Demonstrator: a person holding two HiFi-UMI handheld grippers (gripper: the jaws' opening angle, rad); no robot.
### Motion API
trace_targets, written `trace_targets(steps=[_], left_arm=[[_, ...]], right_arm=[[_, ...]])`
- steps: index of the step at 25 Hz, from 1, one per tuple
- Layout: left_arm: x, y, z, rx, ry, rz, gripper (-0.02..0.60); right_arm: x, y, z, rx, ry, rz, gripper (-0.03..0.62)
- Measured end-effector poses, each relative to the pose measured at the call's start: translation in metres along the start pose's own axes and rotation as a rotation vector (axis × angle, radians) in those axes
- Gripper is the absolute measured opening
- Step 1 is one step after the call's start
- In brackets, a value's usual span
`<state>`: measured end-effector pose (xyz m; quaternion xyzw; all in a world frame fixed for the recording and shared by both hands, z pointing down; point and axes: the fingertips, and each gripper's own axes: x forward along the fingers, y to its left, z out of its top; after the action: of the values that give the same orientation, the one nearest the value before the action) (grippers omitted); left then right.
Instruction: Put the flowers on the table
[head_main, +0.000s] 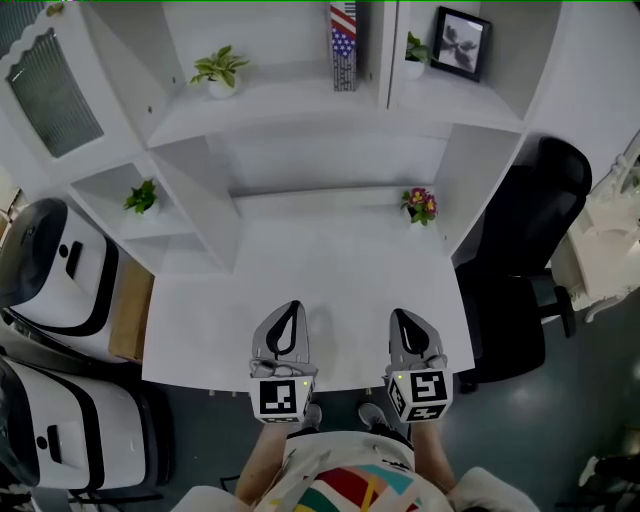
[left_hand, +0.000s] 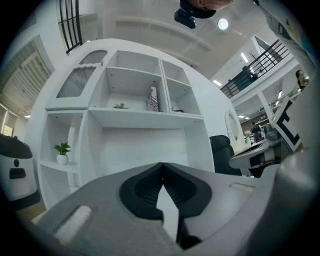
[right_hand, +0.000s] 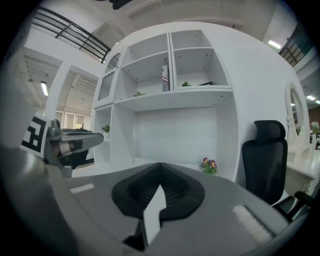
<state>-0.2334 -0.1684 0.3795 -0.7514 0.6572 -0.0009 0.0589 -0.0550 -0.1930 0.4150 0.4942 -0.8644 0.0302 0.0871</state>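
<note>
**Operator:** Where are the flowers?

**Spotter:** The flowers (head_main: 419, 206) stand upright in a small pot at the far right corner of the table (head_main: 320, 265), just beside the right wall of the shelf unit (head_main: 300, 110). In your right gripper view, the purple and yellow blooms show just right of the jaws, farther back on the table.

**Operator:** And my grippers?

**Spotter:** Your left gripper (head_main: 290, 310) and your right gripper (head_main: 400, 316) sit side by side over the near edge of the table. They are apart from each other, and both point toward the far edge. On each one the jaws are pressed together with the tips touching, pinching nothing. Both are well apart from the flowers.

**Operator:** What else is around me?

**Spotter:** A leafy plant (head_main: 218, 70) sits on the upper shelf, with a flag-patterned box (head_main: 343, 45) to its right. A framed picture (head_main: 461, 42) leans in the top right compartment. Another small plant (head_main: 141, 197) sits on the low side shelf, off the table's far left corner. A black office chair (head_main: 525, 240) stands just beside the table's right edge.
</note>
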Motion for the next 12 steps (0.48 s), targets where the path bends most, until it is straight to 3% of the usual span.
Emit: trace_targets(steps=[12], left_arm=[[0.017,-0.026,0.008,-0.033,-0.025,-0.075,0.002]], right_arm=[[-0.007,-0.01,0.003,-0.021,-0.013,-0.029,0.0]])
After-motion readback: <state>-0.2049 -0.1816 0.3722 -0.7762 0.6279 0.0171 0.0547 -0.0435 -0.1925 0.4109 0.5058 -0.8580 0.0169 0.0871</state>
